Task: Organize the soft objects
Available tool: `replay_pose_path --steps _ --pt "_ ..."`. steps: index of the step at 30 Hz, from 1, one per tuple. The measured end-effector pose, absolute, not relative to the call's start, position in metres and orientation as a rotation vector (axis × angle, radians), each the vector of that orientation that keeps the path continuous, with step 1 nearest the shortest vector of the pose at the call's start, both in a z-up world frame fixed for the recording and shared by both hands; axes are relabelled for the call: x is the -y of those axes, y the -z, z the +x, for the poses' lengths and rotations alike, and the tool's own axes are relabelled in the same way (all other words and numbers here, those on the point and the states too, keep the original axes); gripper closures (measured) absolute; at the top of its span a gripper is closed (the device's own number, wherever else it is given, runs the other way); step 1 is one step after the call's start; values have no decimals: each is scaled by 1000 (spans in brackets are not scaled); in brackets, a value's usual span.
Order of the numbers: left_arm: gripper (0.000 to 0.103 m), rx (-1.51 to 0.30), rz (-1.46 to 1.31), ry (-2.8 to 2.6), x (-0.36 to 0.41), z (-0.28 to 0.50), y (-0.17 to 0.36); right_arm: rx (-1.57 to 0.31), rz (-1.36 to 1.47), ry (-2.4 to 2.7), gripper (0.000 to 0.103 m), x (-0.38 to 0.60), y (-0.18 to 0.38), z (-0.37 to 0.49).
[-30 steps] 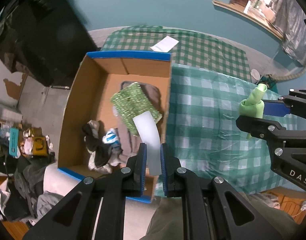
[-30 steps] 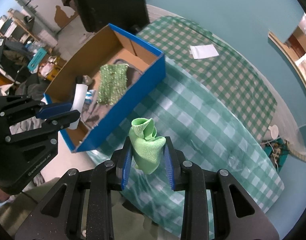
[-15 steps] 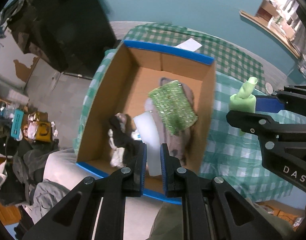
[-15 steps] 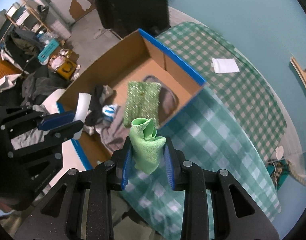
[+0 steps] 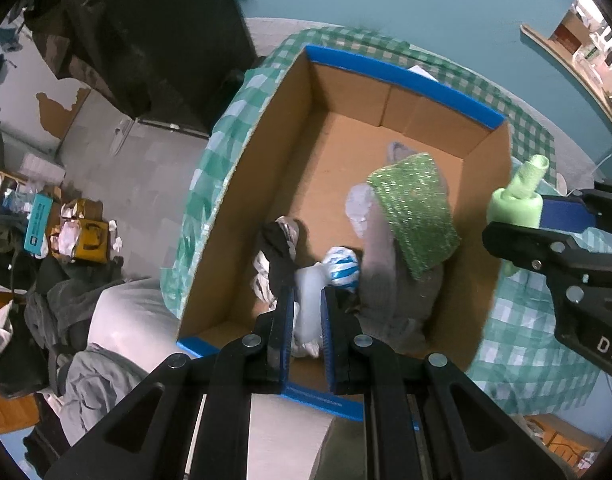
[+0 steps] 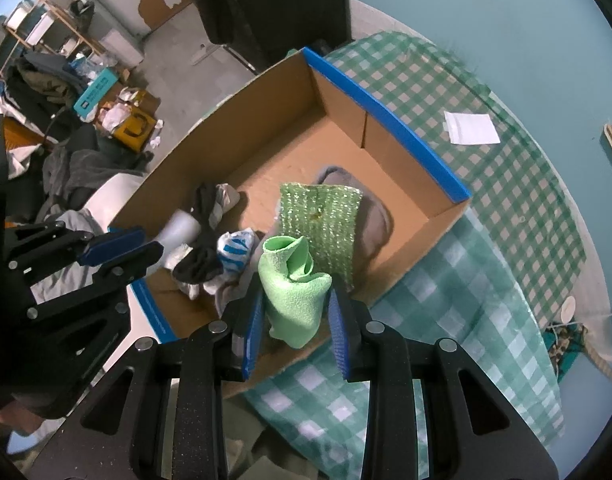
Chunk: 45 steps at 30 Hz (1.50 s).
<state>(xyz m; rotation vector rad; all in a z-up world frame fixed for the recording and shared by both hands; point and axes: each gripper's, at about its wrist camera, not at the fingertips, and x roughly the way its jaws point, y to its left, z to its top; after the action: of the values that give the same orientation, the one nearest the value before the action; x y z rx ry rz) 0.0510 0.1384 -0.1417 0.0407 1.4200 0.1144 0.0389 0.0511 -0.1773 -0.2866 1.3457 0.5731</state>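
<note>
A cardboard box with blue rims (image 5: 401, 68) (image 6: 385, 120) stands on a green checked tablecloth (image 6: 485, 280). My left gripper (image 5: 307, 308) is shut on a white foam piece (image 5: 309, 300) and holds it over the box's near end; that piece also shows in the right wrist view (image 6: 180, 232). My right gripper (image 6: 296, 312) is shut on a rolled light-green cloth (image 6: 292, 284), above the box's near right wall; the cloth also shows in the left wrist view (image 5: 519, 200). In the box lie a glittery green sponge cloth (image 5: 413, 216) on grey fabric (image 5: 397, 300), a black sock (image 6: 202, 236) and a blue-white bundle (image 5: 341, 268).
A white paper slip (image 6: 471, 128) lies on the tablecloth beyond the box. A dark cabinet (image 5: 146, 32) stands behind the table. Clothes and clutter (image 5: 46, 240) cover the floor to the left. A white padded edge (image 5: 126, 320) sits below the box's near corner.
Both grippers have moved left and further over the box. The white foam piece now hangs over the socks at the box's near end; the green cloth is over the near right wall.
</note>
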Motion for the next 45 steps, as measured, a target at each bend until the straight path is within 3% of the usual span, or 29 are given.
replay_pose_path --steps 6,8,10,12,16,27,45 --pt "90 -1447 24 -116 -149 57 150 -1355 -285 -552 71 -59 182 44" --pt "89 -1451 28 -118 -151 58 150 -1348 -286 -541 63 -61 180 44" --pt "77 -1451 27 -118 -154 58 149 -1331 -295 -527 50 -62 177 44" --pt "64 -1435 28 -120 -154 58 146 -1322 -300 -522 47 -63 175 43" --pt "49 -1411 35 -122 -157 55 137 -1310 -296 -513 46 -62 167 41" --pt "20 -1351 16 -129 -158 39 100 -1257 -273 -486 39 -48 133 31" --pt "8 -1279 5 -100 -137 14 46 -1151 -186 -441 36 -18 73 5"
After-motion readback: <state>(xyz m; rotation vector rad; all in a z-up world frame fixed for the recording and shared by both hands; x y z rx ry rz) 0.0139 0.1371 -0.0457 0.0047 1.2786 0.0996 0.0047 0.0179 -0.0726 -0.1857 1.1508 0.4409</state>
